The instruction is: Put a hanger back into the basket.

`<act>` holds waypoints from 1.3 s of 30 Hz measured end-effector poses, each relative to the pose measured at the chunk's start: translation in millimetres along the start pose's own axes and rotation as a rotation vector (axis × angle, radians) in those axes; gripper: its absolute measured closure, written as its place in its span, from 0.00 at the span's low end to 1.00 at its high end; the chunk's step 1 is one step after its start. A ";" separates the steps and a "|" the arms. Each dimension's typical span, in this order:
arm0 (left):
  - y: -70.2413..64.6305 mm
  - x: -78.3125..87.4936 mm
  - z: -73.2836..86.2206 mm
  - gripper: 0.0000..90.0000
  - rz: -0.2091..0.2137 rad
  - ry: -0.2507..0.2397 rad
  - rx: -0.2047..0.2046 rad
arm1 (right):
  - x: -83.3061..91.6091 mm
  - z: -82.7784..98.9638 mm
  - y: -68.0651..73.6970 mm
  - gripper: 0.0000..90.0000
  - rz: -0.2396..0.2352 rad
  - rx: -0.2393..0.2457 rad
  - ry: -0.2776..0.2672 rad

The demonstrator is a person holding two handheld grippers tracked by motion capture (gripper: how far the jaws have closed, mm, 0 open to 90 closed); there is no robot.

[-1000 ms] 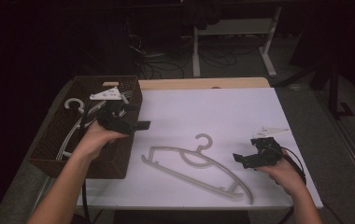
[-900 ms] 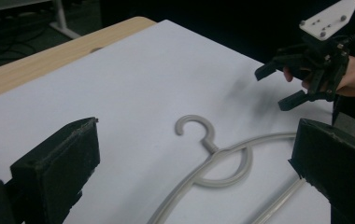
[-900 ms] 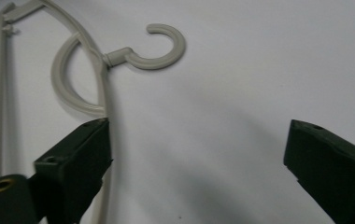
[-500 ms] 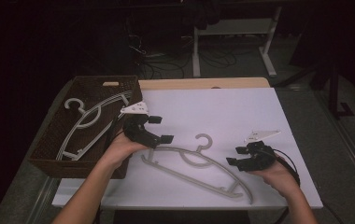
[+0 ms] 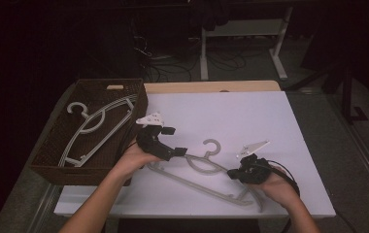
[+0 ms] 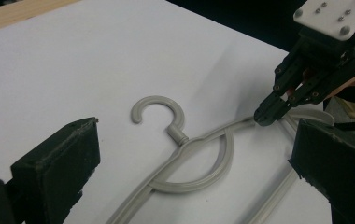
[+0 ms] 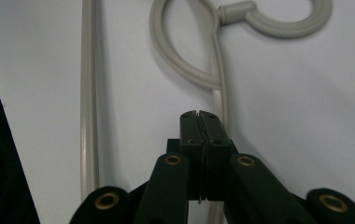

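We note a white table (image 5: 250, 116); left of the hanger (image 5: 207, 167) sits a basket (image 5: 51, 162).

a pale grey hanger (image 5: 207, 167) lies on a white table (image 5: 250, 116), beside a dark brown woven basket (image 5: 51, 160), with black grippers (image 5: 165, 145).

Your high view is dim overall: the room behind falls to near black, and the white surface (image 5: 250, 126) is the one evenly lit area, slightly soft and grainy. Light seems to come from above, since shadows under the grey hanger (image 5: 207, 170) stay short and faint. In your left gripper view the near black jaws are blurred while the hanger (image 6: 185, 154) is sharp, with a soft shadow beside its hook. Your right gripper view is bright and glare-free; the closed claw (image 7: 199, 119) is crisp, and a dark out-of-focus mass blocks the left edge.
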State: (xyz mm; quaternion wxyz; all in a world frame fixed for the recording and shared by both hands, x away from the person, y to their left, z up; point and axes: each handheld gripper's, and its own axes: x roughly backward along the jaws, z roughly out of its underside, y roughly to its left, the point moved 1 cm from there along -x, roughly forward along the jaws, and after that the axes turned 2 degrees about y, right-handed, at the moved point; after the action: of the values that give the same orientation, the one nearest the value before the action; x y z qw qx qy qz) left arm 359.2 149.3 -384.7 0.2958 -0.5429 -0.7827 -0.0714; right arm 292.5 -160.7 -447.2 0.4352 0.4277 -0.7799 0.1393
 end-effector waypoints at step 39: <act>-2.0 -13.7 6.8 0.01 0.019 0.044 0.018 | 10.6 -2.2 -97.4 0.99 0.347 -0.194 0.061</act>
State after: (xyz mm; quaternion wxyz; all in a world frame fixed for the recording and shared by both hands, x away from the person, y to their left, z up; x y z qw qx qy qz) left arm 358.0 140.3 -397.3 0.3187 -0.5459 -0.7714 -0.0734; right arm 367.8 -223.2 -452.5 0.4672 0.2387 -0.8382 0.1492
